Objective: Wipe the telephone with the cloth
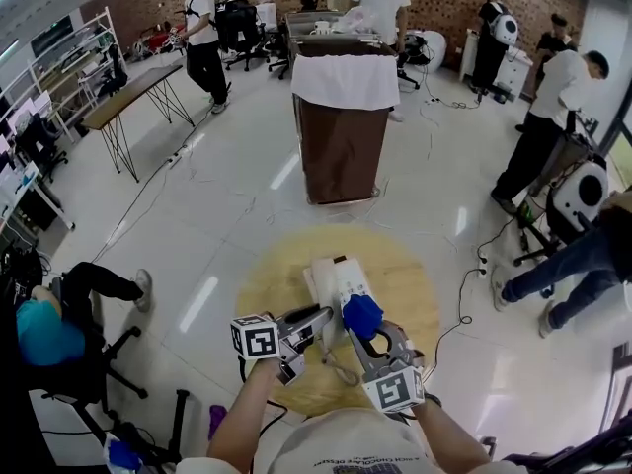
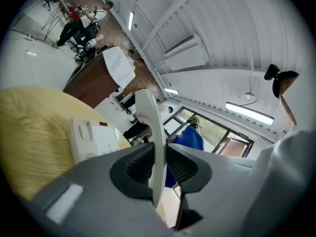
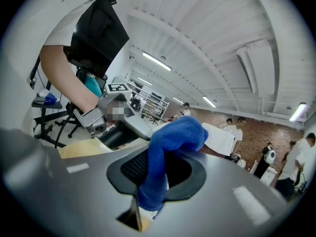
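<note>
**On the Round Wooden Table (image 1: 272,284): Telephone Wipe**

Just above the white plastic telephone base (image 1: 341,279): white handset (image 2: 150,127) pinched edge-on in left gripper (image 2: 158,169); soft blue cloth (image 3: 173,135) clamped, bunched, in right gripper (image 3: 155,174). Treat handset as rigid, light, smooth, probably slippery; grip mid-length. Press cloth lightly.

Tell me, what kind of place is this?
Probably a workshop or robotics lab in a big open hall: cables trail across the glossy floor, people stand by white machines on the right, and shelving and a workbench line the left side.
</note>
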